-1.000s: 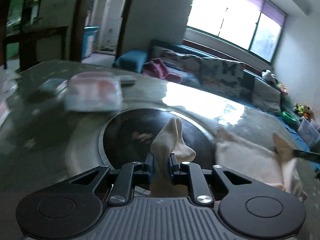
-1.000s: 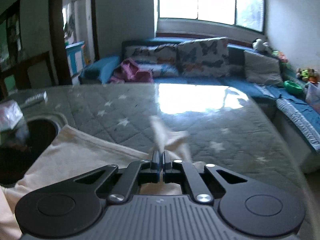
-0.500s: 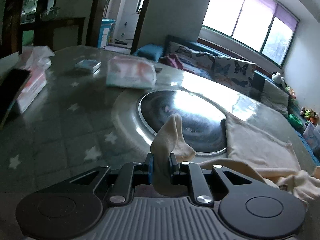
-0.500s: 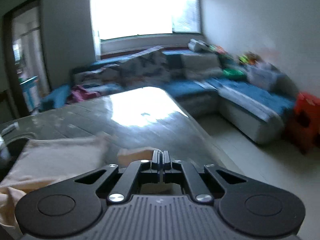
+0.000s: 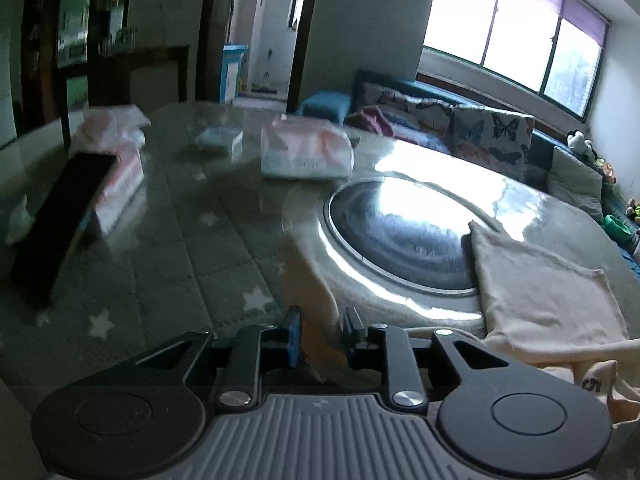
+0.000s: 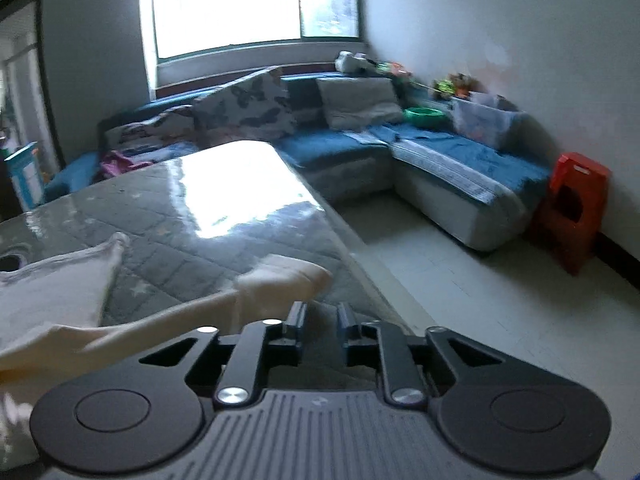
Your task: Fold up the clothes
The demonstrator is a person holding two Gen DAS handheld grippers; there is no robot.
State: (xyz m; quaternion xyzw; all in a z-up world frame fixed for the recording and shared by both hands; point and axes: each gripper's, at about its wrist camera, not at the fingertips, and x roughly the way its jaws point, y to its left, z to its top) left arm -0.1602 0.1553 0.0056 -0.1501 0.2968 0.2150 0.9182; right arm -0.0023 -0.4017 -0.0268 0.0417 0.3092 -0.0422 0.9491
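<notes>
Releasing: left gripper (image 5: pixel 320 334) jaws just parted, cream garment (image 5: pixel 548 300) loose between | right gripper (image 6: pixel 322 326) just parted, empty, near table (image 6: pixel 160 208) right edge

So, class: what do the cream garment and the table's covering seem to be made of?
Cream garment: soft matte woven or knit cloth, probably cotton; it drapes and wrinkles, with a stitched hem. Table covering: grey quilted fabric with stars, seemingly under a clear glossy sheet, glass or plastic; it mirrors the window.

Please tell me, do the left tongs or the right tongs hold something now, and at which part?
Nothing is held. Both the left tongs and the right tongs have just opened; the cream garment lies released on the table.
</notes>
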